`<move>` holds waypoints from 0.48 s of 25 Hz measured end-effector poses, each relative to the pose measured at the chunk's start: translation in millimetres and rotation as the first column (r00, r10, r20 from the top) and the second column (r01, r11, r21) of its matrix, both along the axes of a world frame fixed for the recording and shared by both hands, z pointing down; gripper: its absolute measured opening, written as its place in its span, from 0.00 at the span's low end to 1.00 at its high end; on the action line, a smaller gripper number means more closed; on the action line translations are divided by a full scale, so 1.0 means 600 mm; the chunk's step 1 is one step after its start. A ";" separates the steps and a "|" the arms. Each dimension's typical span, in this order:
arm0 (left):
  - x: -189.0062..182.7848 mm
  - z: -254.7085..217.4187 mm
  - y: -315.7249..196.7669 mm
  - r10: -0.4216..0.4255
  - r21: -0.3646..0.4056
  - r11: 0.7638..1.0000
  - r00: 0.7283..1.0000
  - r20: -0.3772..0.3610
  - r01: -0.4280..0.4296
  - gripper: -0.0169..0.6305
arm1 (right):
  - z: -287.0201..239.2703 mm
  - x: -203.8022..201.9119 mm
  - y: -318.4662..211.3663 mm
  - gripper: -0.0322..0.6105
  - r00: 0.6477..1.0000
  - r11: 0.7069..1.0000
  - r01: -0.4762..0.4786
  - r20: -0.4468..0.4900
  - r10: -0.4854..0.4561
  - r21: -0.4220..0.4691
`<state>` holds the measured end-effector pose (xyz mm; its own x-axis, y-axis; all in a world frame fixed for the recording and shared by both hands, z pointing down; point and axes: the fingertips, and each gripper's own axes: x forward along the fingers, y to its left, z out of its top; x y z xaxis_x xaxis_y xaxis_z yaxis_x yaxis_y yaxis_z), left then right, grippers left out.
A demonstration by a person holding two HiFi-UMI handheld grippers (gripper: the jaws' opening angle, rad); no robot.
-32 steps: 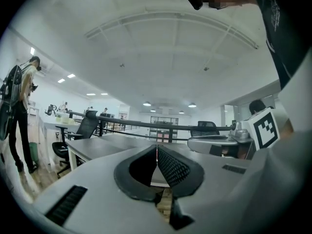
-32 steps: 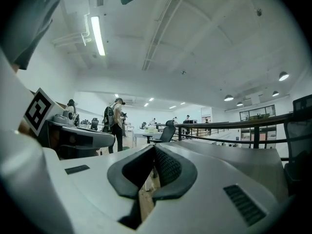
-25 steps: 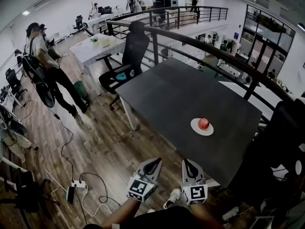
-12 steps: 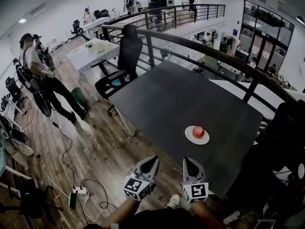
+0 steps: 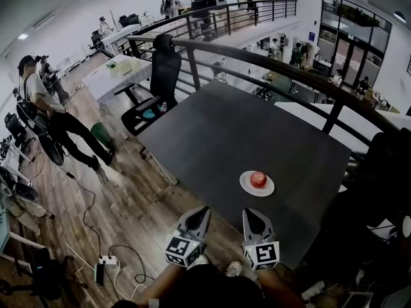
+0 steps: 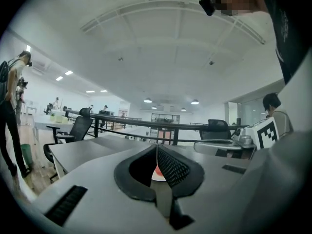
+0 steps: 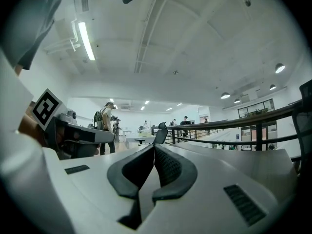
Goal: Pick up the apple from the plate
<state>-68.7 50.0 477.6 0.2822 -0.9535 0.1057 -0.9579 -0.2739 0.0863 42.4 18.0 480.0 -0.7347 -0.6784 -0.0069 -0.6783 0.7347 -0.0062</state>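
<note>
Nearer the table's (image 5: 244, 133) near edge than a second ago: left gripper (image 5: 205, 209) and right gripper (image 5: 247, 212), both jaws clenched, empty. Red apple (image 5: 258, 179) on white plate (image 5: 245, 185) by that edge, toward the right corner.

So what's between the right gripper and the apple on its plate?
Only bare dark table, then the near rim of the white plate under the apple. The head view shows this stretch beyond the right gripper.

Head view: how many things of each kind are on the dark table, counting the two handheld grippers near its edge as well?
apple: 1
plate: 1
grippers: 2, the left gripper and the right gripper
Total: 4
</note>
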 end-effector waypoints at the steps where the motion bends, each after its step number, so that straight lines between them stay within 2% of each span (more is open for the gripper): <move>1: 0.005 0.000 -0.005 0.005 -0.002 1.000 1.000 -0.009 -0.005 0.07 | -0.002 0.000 -0.002 0.09 1.000 1.000 0.015 0.004 -0.015 0.002; 5: 0.007 0.005 -0.025 0.016 -0.009 1.000 1.000 -0.018 -0.017 0.07 | -0.004 -0.005 -0.014 0.09 1.000 1.000 0.026 0.004 -0.026 0.010; 12: 0.023 0.012 -0.081 0.099 -0.021 0.995 0.995 0.011 -0.099 0.07 | 0.000 0.003 -0.075 0.09 0.998 0.998 -0.061 0.013 0.061 -0.016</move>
<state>-54.7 1.3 484.6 0.3734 -0.9187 0.1287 -0.9272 -0.3655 0.0816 44.3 -27.0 480.0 -0.6921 -0.7218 -0.0060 -0.7215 0.6919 -0.0269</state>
